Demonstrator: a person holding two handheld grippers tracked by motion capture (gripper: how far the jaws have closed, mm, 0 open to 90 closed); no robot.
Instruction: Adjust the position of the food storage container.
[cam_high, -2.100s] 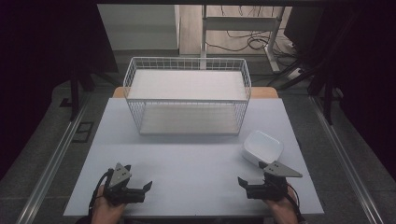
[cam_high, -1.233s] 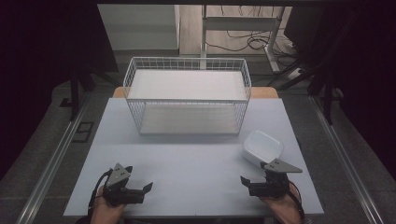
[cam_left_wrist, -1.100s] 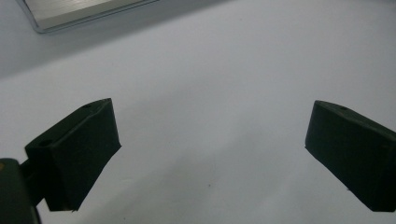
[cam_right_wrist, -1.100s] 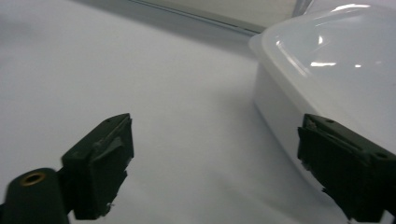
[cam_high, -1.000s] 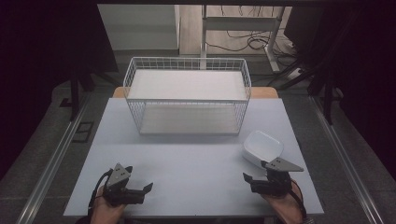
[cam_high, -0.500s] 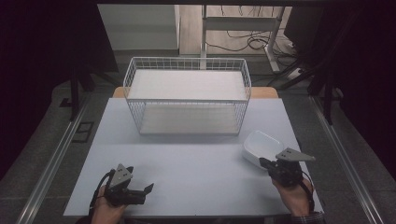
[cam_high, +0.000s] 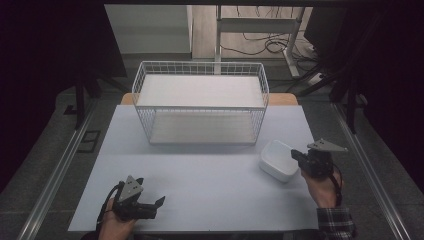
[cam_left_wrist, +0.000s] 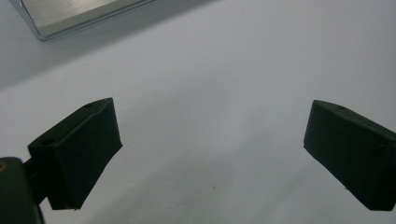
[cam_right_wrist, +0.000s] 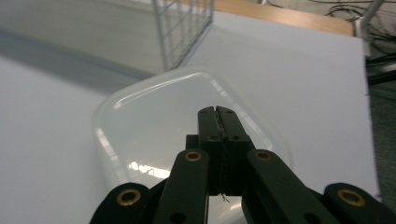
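With its jaws just pressed together on nothing, the right gripper (cam_right_wrist: 218, 111) is nearing the white container (cam_right_wrist: 187, 126) directly ahead, perhaps to nudge it.

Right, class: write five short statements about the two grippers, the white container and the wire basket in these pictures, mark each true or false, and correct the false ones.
1. The right gripper has its jaws pressed together. True.
2. The white plastic container sits inside the wire basket. False: it rests on the white table, in front of the basket's right corner.
3. The left gripper has its jaws wide apart with nothing between them. True.
4. The left gripper is clamped on the container. False: it is near the table's front left edge, far from the container.
5. The basket holds several bowls. False: none can be seen in it.
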